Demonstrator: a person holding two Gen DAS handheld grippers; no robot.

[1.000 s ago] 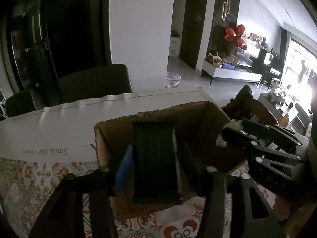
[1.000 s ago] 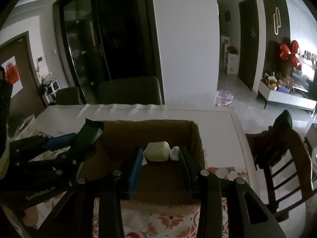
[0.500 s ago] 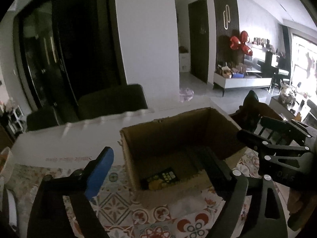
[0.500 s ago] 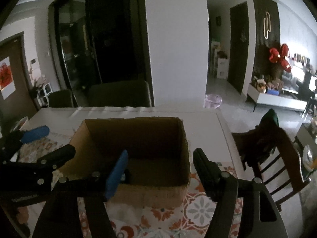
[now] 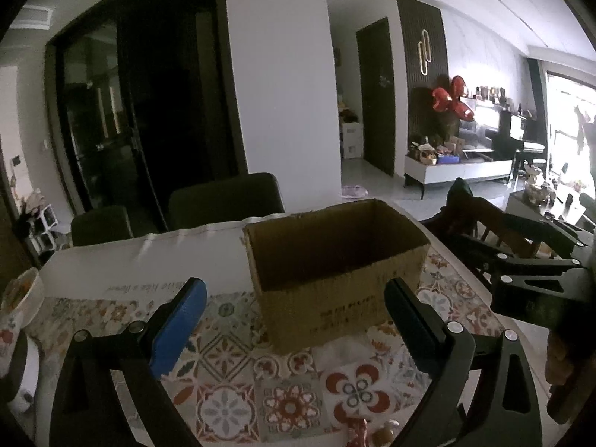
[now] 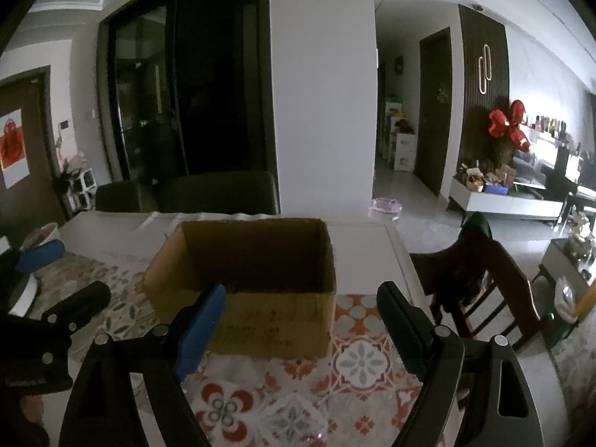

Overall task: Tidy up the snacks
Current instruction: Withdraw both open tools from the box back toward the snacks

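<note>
Matt brown cardboard box point(image 5: 337, 283); patterned, seemingly smooth tablecloth point(image 5: 238, 376)

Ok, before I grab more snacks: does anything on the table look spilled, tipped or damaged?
Nothing stands out. The cardboard box sits upright on the patterned tablecloth, open and undamaged. Both the left gripper and right gripper are open and empty.

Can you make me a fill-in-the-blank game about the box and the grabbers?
1. The cardboard box sits on a patterned ___.
2. Both grippers are open and hold ___.
3. One finger pad on each gripper is colored ___.

Missing words: tablecloth; nothing; blue
</note>
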